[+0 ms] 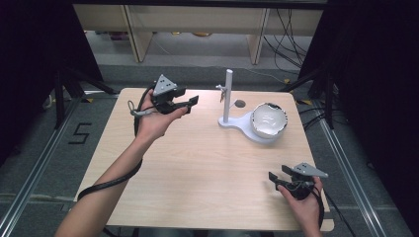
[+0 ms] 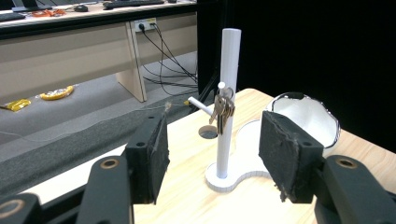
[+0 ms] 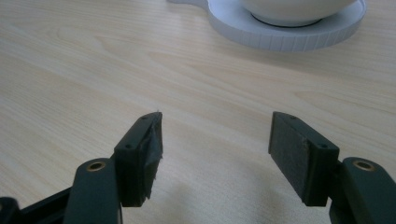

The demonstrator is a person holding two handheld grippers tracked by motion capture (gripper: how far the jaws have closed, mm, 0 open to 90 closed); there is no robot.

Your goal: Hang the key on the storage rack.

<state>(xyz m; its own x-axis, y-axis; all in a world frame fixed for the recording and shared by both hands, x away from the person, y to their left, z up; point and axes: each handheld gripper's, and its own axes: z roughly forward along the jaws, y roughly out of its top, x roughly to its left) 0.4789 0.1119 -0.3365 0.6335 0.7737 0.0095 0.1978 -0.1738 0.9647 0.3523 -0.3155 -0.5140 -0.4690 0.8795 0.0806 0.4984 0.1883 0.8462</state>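
Filling the middle of the high view, a pale wood-grain table [image 1: 197, 168] stands on grey carpet, black curtains at both sides and light wooden desks across the top. Right of centre sits a white plastic stand [image 1: 228, 96], a round post on a flat ribbed base, with a bunch of metal keys [image 2: 223, 111] hung from its peg and a glossy white bowl [image 1: 269, 120] beside it. At upper left, the left gripper [image 1: 190, 102] has its jaws wide apart with nothing between them; at lower right, the right gripper [image 1: 276, 177] is likewise spread and empty
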